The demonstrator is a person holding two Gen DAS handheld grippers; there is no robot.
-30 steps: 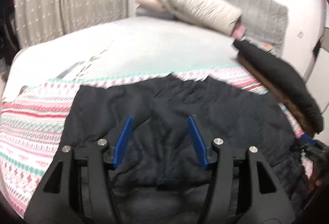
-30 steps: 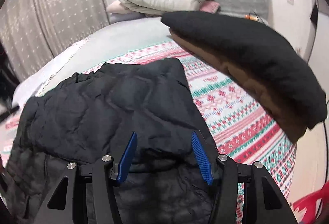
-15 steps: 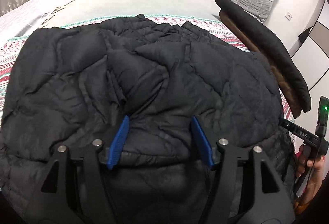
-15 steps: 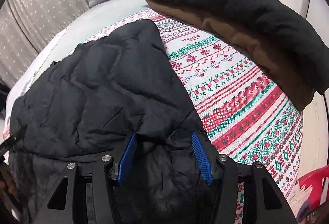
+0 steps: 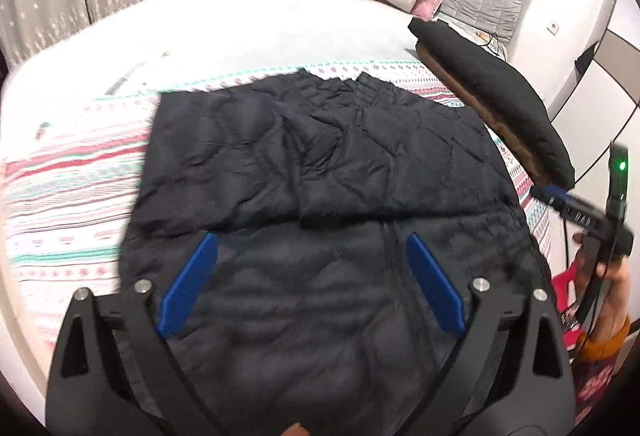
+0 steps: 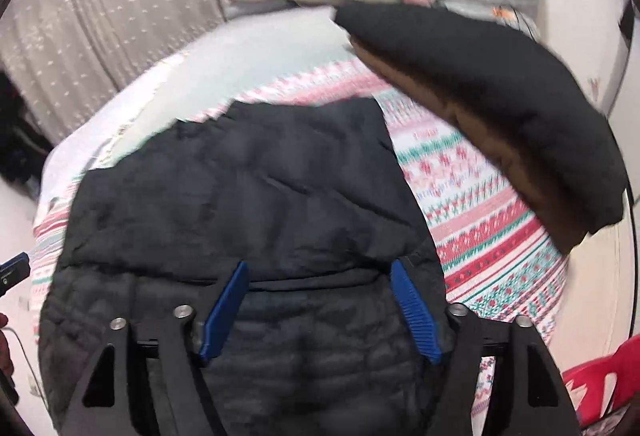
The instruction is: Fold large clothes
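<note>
The black quilted puffer jacket [image 5: 320, 163] lies on the patterned bed blanket [image 6: 492, 236], its folded edge running nine to three o'clock at both grippers' tips, left gripper [image 5: 312, 276] and right gripper [image 6: 318, 300] fingers just opened wide, gripping nothing.

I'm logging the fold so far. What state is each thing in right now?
Black quilted jacket: lying on the bed, its upper part folded down over the lower.
Left hand-held gripper: open, just widened, nothing between its pads.
Right hand-held gripper: open, just widened, gripping nothing.
Black and brown garment: lying folded beside the jacket.
</note>
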